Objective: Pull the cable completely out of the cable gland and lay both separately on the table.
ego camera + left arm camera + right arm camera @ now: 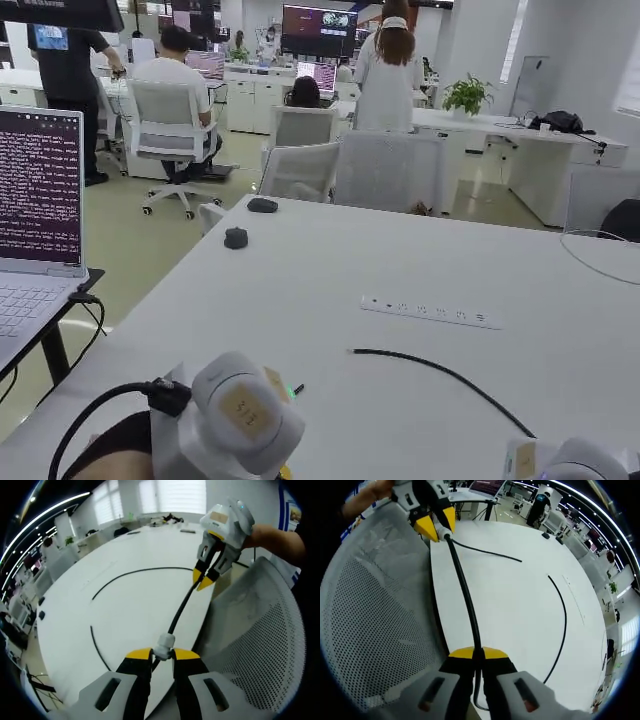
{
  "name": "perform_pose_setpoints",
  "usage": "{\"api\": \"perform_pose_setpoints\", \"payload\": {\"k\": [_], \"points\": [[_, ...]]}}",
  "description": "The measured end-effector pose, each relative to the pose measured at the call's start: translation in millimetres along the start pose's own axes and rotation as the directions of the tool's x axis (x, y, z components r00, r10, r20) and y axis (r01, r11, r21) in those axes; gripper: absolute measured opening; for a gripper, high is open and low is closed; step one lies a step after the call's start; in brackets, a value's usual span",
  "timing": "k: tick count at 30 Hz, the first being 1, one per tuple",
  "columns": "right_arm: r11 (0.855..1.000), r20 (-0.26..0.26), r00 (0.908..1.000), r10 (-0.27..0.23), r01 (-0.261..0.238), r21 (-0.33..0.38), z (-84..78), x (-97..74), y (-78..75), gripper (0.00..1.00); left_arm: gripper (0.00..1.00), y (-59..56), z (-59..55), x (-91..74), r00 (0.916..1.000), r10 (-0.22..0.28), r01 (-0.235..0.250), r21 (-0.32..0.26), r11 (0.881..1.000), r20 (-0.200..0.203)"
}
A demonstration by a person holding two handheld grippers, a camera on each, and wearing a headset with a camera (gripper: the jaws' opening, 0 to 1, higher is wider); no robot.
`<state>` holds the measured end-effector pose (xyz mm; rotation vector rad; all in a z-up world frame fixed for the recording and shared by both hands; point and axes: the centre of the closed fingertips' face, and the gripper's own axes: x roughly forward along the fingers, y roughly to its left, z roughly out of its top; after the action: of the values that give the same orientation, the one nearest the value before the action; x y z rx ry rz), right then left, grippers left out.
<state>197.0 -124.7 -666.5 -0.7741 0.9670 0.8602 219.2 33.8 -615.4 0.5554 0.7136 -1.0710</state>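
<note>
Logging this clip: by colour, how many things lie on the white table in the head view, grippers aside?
Black: 3 (cable, mouse, small round object)
White: 1 (power strip)
Pale: 1 (thin wire loop at the right edge)
Total: 5
</note>
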Motion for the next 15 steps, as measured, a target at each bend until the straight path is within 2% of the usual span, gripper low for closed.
{"api": "perform_pose_setpoints", "payload": {"k": [2, 4, 6, 7, 8, 11, 15], "points": [[1.000, -0.009, 0.9999, -0.012, 0.012, -0.002, -1.2, -0.2, -1.8, 0.03, 0.16, -1.9, 1.1, 1.2, 1.0000, -0.005, 0.005, 0.005, 1.000, -0.001], [1.000, -0.026, 0.9997, -0.002, 0.002, 0.009, -1.4, -0.1, 0.6, 0.04, 0.16, -3.5, 1.8, 2.9, 0.9999, -0.009, 0.009, 0.009, 1.000, -0.007], [1.000, -0.073, 0.9970, 0.027, -0.026, 0.012, -2.9, -0.4, 8.1, 0.14, 0.16, -2.9, 1.9, 3.5, 0.9999, -0.004, 0.005, 0.017, 1.000, -0.012], [1.000, -0.077, 0.9968, 0.022, -0.021, 0.014, -0.3, 0.1, 8.9, 0.21, 0.16, -3.0, 2.5, 3.7, 0.9999, -0.004, 0.004, 0.020, 1.000, -0.011], [1.000, -0.078, 0.9967, 0.023, -0.022, 0.019, 4.6, 0.0, 11.0, 0.24, 0.16, -4.2, 3.5, 3.9, 0.9999, -0.004, 0.004, 0.024, 1.000, -0.012], [0.998, 0.001, 0.9986, 0.054, -0.054, -0.013, 31.0, -1.0, 21.6, 0.25, 0.16, -5.8, 3.3, 6.1, 0.9996, -0.001, 0.002, 0.049, 0.999, -0.028], [0.997, 0.118, 0.9902, 0.075, -0.074, -0.014, 68.9, -3.1, 30.8, 0.30, 0.16, -8.5, 5.6, 7.3, 0.9996, -0.010, 0.011, 0.050, 0.999, -0.025]]}}
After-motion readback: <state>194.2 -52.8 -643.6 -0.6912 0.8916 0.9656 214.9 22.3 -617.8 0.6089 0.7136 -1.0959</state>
